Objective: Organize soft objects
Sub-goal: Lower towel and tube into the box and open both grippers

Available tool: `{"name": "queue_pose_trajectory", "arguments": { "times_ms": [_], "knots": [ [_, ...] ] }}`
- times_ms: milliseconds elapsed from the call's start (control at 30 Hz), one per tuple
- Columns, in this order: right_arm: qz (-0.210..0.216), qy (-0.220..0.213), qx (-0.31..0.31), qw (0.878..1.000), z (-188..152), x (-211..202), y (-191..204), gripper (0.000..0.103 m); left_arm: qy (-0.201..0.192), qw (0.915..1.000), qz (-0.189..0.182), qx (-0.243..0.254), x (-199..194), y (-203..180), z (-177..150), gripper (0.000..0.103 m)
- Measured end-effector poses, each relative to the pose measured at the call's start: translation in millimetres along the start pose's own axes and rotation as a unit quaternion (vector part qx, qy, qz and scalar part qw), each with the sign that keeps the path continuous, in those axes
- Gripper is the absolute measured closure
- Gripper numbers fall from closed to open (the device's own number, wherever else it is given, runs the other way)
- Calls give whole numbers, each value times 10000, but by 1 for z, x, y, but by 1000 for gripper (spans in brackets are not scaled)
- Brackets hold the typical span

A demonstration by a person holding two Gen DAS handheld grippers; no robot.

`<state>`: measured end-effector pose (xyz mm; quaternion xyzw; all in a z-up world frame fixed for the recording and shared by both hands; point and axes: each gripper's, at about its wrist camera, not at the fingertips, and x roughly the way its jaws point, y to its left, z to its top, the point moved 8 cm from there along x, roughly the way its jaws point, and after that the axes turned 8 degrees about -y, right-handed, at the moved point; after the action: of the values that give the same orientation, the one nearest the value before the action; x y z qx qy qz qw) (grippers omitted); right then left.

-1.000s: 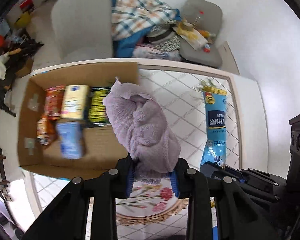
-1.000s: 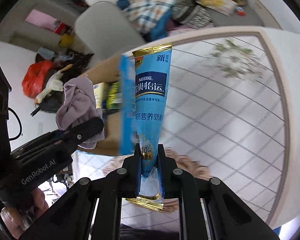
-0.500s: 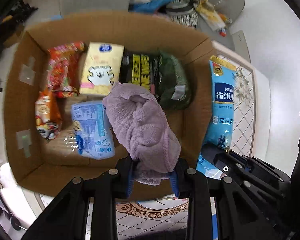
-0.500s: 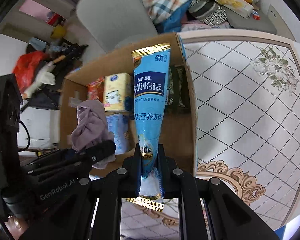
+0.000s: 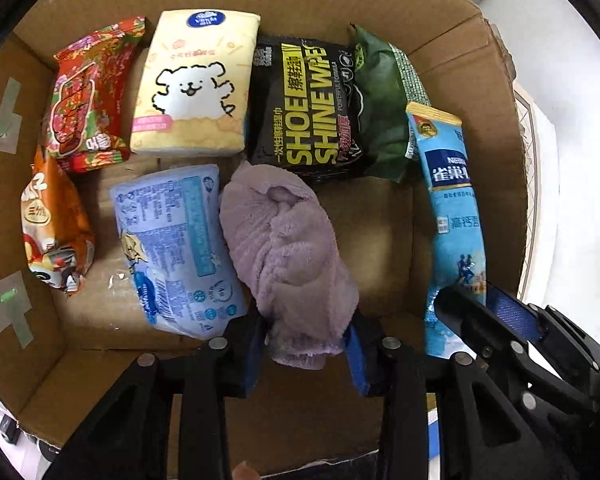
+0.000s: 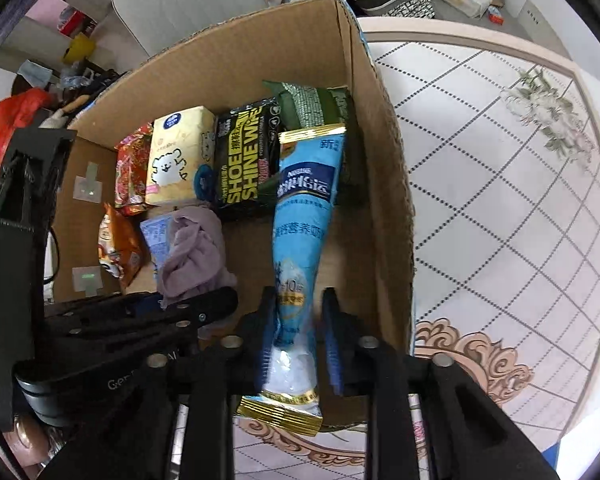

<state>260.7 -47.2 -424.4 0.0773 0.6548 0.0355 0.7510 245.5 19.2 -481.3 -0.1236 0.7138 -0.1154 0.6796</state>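
— What's nearest?

— The left gripper [image 5: 304, 350], jaws just easing apart, purple towel [image 5: 288, 256] between them over the cardboard box [image 5: 468, 60]. To its right the right gripper [image 6: 299, 338], jaws also just parting, the blue milk-powder sachet [image 6: 304, 216] loose between.

— And inside the box?

— A pale blue wipes pack [image 5: 172, 248] partly under the towel, an orange snack bag [image 5: 52, 224]; farther off, a red packet [image 5: 88, 92], yellow tissues [image 5: 194, 84], shoe shine wipes [image 5: 308, 108] and a green pack [image 5: 384, 100], half hidden.

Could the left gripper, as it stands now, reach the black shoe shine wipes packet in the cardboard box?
Probably not yet: the left gripper has the lilac towel between its jaws, bulging toward the black shoe shine wipes packet and blocking it.
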Motion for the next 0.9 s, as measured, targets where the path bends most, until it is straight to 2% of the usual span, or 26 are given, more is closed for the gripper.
{"name": "queue_pose_trajectory", "arguments": {
  "times_ms": [100,133,167,267,300,433,500,600,700,767,900],
  "knots": [
    [-32,-55,17,10000,1,-6,0,65,-197,9997,145,47,-12,2,2,44],
    [-41,-78,34,10000,2,-9,-1,64,-275,9993,229,69,-17,4,3,27],
    [-43,-122,63,9999,3,-12,-2,63,-368,9987,350,84,-24,8,4,18],
    [-34,-180,153,9997,3,-22,-6,43,-557,9977,392,49,-42,13,2,7],
    [-15,-220,172,9996,3,-26,-7,35,-604,9974,383,44,-47,13,2,7],
    [-116,-302,75,9994,2,-40,-7,34,-937,9938,581,123,-76,20,-5,7],
    [-191,-351,10,9992,1,-45,-5,32,-1191,9899,762,123,-95,26,-8,2],
    [-399,-456,-164,9980,-1,-54,-2,14,-1600,9818,1017,96,-120,37,-6,0],
    [-581,-514,-289,9966,-4,-58,4,12,-1813,9772,1105,40,-133,45,-9,0],
    [-677,-592,-353,9953,-5,-59,7,0,-1965,9730,1206,81,-143,51,-10,0],
    [-883,-792,-366,9923,-6,-65,9,0,-2079,9685,1366,90,-144,55,-12,0]
  ]
}}
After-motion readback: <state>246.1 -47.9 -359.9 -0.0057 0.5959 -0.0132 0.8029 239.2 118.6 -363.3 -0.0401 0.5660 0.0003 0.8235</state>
